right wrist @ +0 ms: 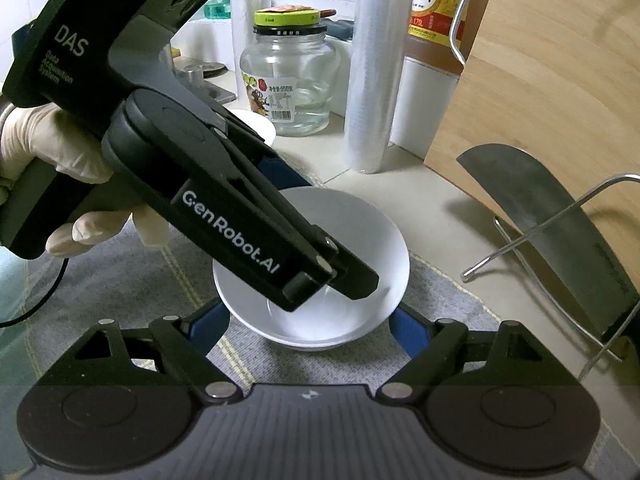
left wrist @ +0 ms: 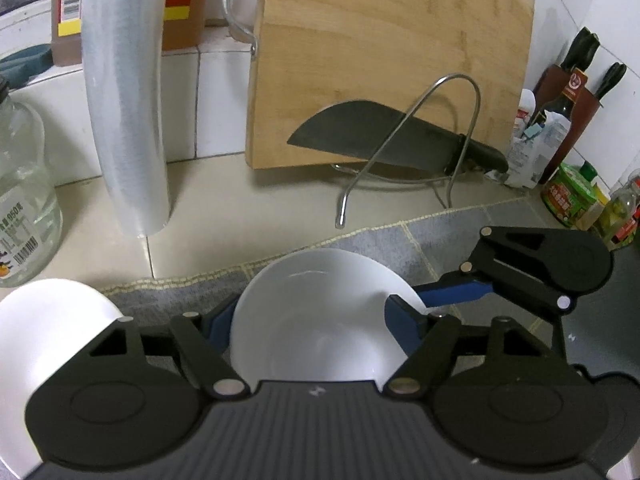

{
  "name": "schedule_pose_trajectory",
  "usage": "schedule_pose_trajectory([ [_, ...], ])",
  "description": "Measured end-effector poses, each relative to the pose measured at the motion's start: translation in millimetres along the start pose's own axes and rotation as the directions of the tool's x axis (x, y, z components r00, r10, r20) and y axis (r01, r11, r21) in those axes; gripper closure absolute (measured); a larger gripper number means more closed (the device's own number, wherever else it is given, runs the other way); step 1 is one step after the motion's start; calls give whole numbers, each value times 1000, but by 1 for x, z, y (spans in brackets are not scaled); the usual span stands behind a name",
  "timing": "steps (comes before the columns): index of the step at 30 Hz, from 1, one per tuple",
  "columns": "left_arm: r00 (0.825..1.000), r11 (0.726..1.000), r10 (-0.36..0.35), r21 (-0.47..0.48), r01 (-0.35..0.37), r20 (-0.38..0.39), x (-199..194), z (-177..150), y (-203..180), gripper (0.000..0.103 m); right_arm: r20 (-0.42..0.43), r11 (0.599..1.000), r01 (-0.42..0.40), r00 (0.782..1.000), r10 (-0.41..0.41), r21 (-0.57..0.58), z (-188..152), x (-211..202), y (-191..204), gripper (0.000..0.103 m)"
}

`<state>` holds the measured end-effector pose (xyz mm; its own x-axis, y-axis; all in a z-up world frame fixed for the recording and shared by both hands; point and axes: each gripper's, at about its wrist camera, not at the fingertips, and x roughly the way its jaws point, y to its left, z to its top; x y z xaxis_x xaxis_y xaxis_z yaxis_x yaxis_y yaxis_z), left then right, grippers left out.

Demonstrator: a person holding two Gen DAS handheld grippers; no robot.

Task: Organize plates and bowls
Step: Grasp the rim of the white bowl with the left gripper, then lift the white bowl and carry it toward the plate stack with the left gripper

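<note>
Here we saw the left gripper (left wrist: 320,320) with jaws spread around the white bowl (left wrist: 316,320); right gripper (right wrist: 310,328) jaws spread at its 6 o'clock.

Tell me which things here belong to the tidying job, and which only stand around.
Job: bowl between both grippers' fingers; second bowl; left gripper; right gripper.
Around: cutting board, knife, glass jar, wire rack.

Bowl on mat, rack and board behind

White ceramic bowl (right wrist: 316,264) sits on grey woven mat (right wrist: 440,300); behind it, wire rack (left wrist: 408,152) holds dark-bladed knife (left wrist: 384,136) before wooden cutting board (left wrist: 392,52); plastic-wrap roll (left wrist: 124,108) stands left.
</note>
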<state>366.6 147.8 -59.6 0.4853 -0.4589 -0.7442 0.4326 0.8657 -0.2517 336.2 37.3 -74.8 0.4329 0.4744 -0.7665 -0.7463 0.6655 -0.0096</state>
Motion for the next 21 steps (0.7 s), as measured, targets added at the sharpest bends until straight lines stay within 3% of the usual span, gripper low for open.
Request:
schedule_pose_trajectory([
  [21,999,1000,-29,-1,29,34,-23,3,-16,28,18,1000,4,1000,-4,2,-1,-28,4,14],
])
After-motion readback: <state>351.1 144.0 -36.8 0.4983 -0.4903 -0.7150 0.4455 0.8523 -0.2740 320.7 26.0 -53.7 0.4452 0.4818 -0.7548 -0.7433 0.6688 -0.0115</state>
